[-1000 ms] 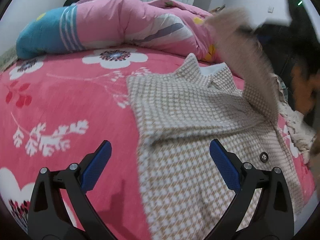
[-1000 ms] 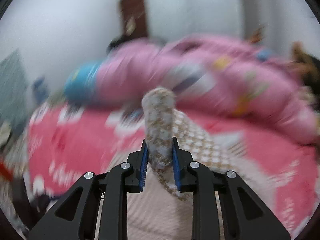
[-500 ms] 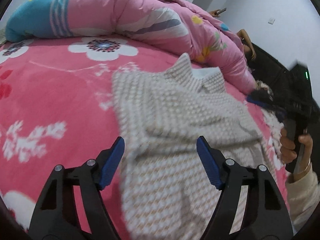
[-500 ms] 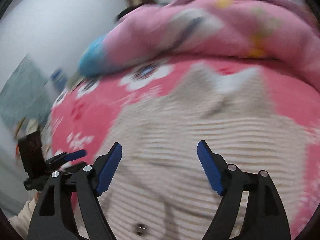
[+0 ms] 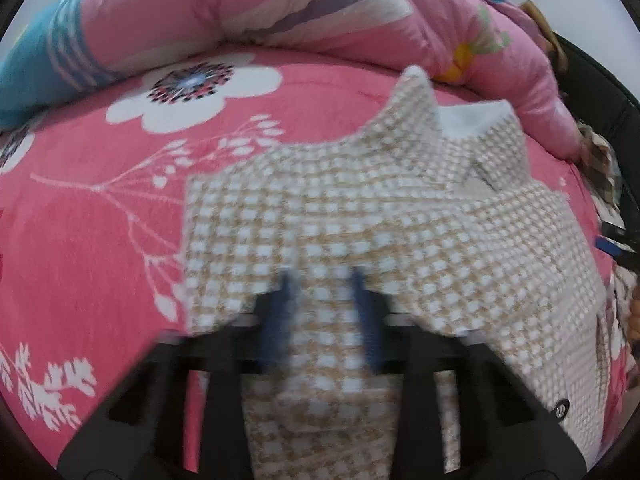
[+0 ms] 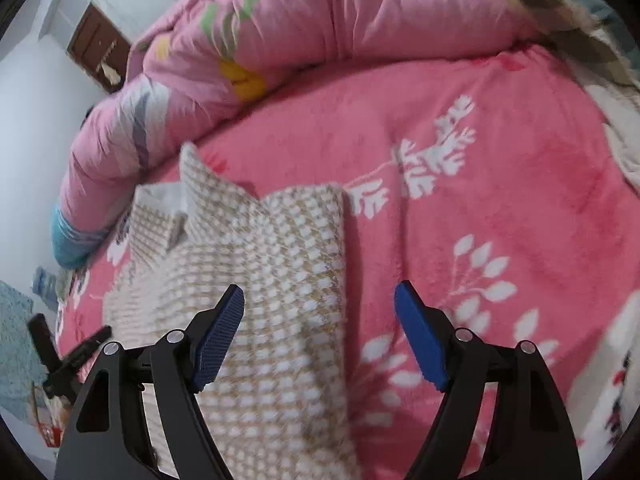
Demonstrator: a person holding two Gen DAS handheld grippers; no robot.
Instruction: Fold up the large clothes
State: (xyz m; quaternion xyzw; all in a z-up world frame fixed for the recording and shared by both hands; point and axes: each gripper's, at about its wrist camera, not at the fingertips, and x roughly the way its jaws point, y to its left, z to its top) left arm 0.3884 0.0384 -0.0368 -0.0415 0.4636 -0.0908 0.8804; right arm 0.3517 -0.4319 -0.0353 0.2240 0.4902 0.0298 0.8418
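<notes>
A beige-and-white houndstooth coat (image 5: 360, 216) lies on the pink floral bedspread (image 5: 100, 220), collar toward the quilt, both sleeves folded across its front. My left gripper (image 5: 326, 312) is blurred, its blue pads close together around a fold of the sleeve in the coat's middle. My right gripper (image 6: 320, 332) is open and empty over the coat's right folded edge (image 6: 320, 240); its left pad is over the fabric, its right pad over bare bedspread (image 6: 500, 160). The left gripper also shows in the right wrist view (image 6: 64, 356).
A rolled pink quilt with a blue end (image 5: 280, 8) lies along the far side of the bed, also in the right wrist view (image 6: 320, 28). A brown door (image 6: 96, 52) stands beyond. Other fabric lies at the bed's right edge (image 6: 580, 12).
My right gripper let go of the sleeve, opened and drew back to the coat's right edge. My left gripper moved forward onto the coat and its jaws closed in on the folded sleeve.
</notes>
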